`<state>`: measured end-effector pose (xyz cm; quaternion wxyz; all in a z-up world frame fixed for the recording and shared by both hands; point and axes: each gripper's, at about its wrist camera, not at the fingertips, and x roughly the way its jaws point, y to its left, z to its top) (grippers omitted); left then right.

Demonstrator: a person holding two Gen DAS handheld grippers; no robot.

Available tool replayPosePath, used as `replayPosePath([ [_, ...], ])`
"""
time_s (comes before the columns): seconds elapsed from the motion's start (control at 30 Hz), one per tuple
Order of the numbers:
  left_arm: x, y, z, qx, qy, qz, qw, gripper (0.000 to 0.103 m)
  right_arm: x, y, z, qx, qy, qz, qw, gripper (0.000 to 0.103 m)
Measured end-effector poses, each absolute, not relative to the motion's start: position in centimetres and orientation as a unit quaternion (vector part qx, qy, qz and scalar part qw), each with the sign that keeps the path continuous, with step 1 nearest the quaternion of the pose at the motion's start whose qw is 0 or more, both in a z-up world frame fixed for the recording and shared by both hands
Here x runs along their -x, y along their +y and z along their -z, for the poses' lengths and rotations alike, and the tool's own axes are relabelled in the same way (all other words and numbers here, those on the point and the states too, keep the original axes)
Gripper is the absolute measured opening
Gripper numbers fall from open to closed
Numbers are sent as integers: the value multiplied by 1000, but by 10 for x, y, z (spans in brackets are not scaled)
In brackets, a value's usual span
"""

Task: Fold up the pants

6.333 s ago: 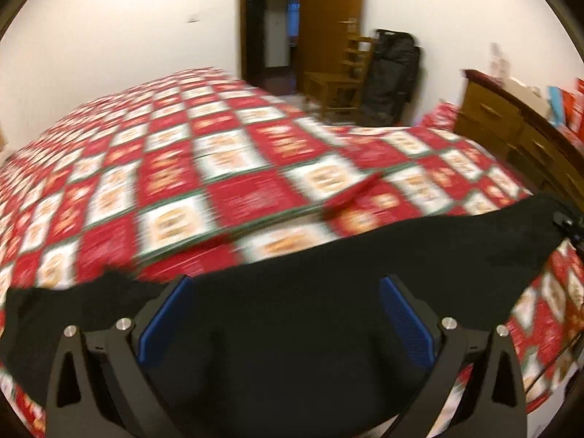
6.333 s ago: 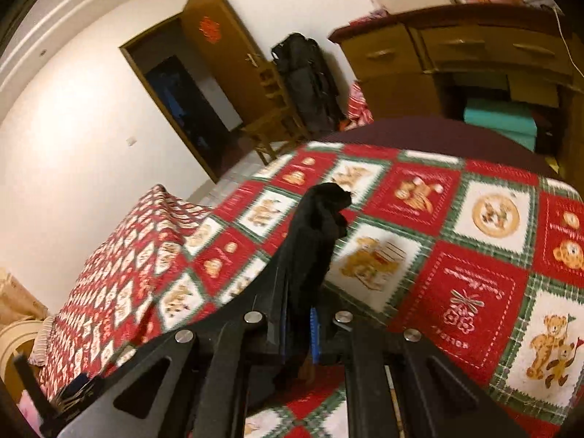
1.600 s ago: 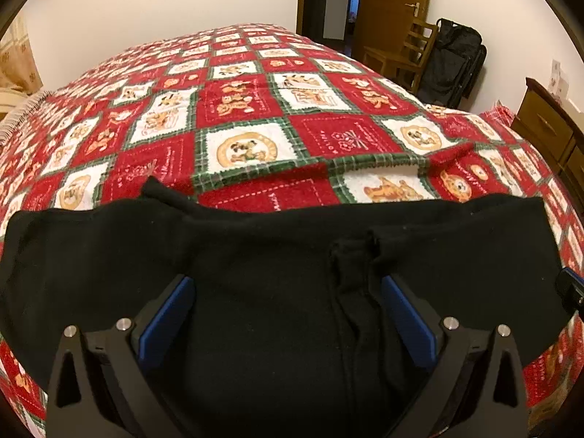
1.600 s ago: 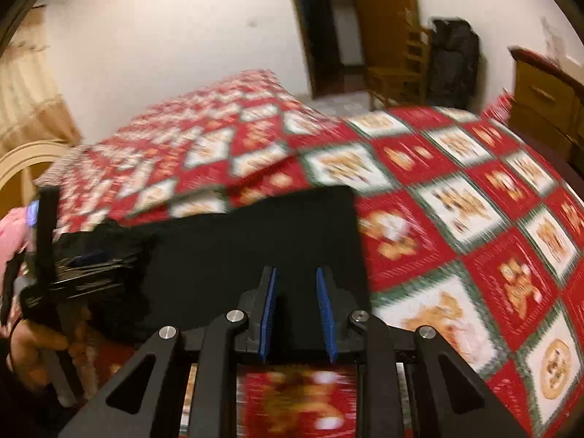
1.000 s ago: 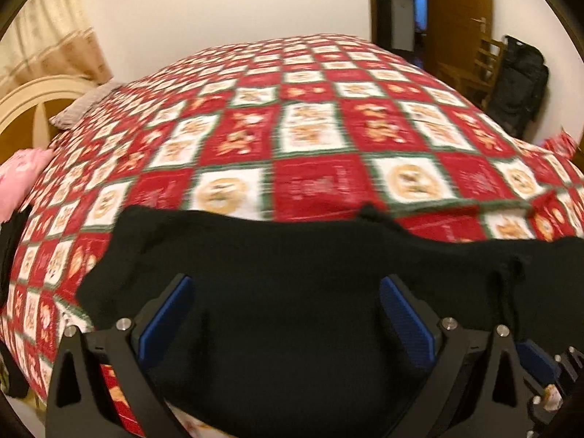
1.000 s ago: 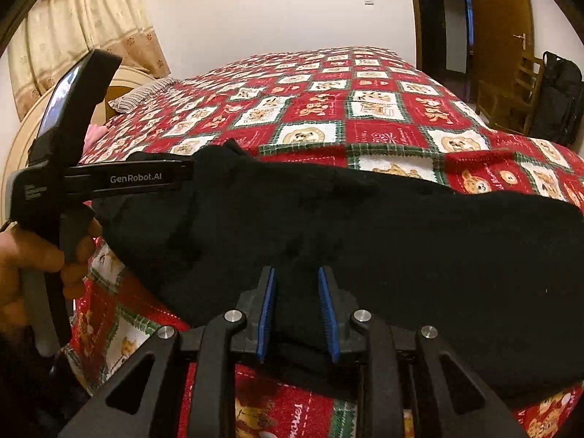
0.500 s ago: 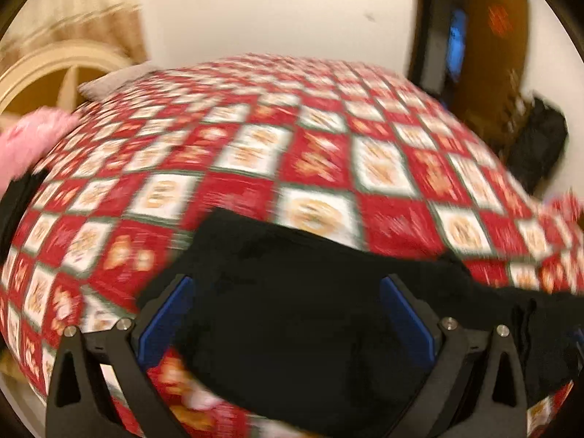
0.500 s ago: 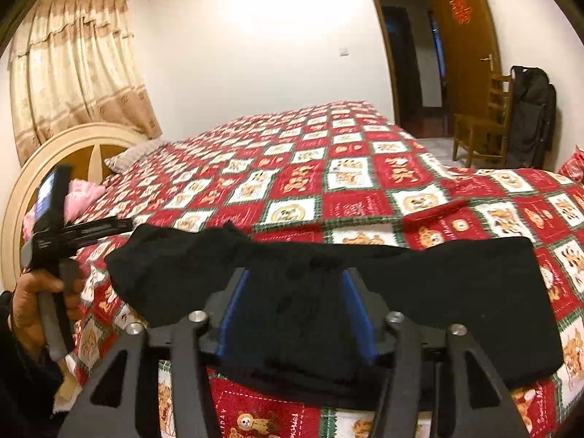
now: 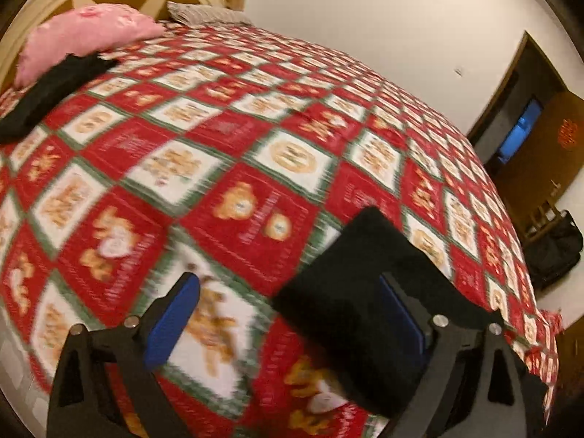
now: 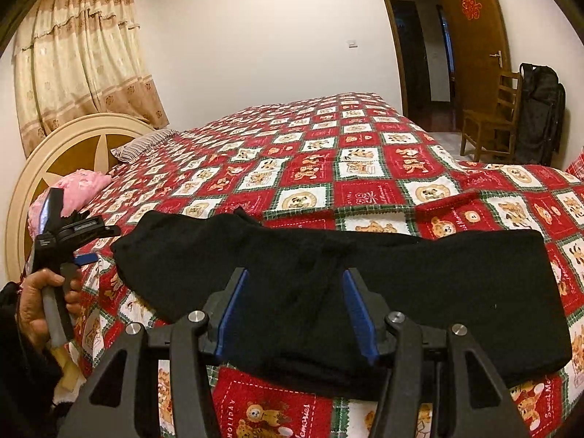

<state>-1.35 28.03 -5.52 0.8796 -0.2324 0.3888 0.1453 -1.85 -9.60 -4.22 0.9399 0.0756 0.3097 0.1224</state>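
The black pants [image 10: 365,284] lie on the bed [image 10: 365,153], on the red Christmas quilt [image 10: 328,168], near the edge closest to the person. They already look folded into 1 long band, and its long axis runs left to right across the right wrist view.

The right claw [image 10: 294,310] is wide and holds nothing. It hovers just above the middle of the band, with its 2 blue pads [image 10: 231,310] over the near edge, so the pants lie directly ahead of it and below it.

The left claw [image 9: 288,325] is wide too and empty. In its own blurred view only the left end of the pants [image 9: 365,284] shows, beside its right finger, and the quilt [image 9: 219,168] fills the space between the fingers.

I judge that the next fold must bring 1 end over the other along this axis. The left claw is nearer to the left end and the right claw is at the middle.
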Motion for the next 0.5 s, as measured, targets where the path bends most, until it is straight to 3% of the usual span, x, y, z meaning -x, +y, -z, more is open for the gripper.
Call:
replayPosePath([
  [0.17,1,267,67,242,403,-123,874,96,18,-99,42,-81,311,-120,939,55],
  [0.27,-2,265,73,246,406,-128,871,88,17,-101,42,-86,312,-118,939,55],
  [0.33,0,264,72,241,402,-126,875,70,16,-103,43,-91,316,-116,937,55],
  [0.37,1,265,72,242,401,-125,875,67,16,-103,44,-93,316,-115,937,55],
  [0.5,6,272,71,260,389,-121,875,39,15,-108,45,-104,319,-107,936,55],
])
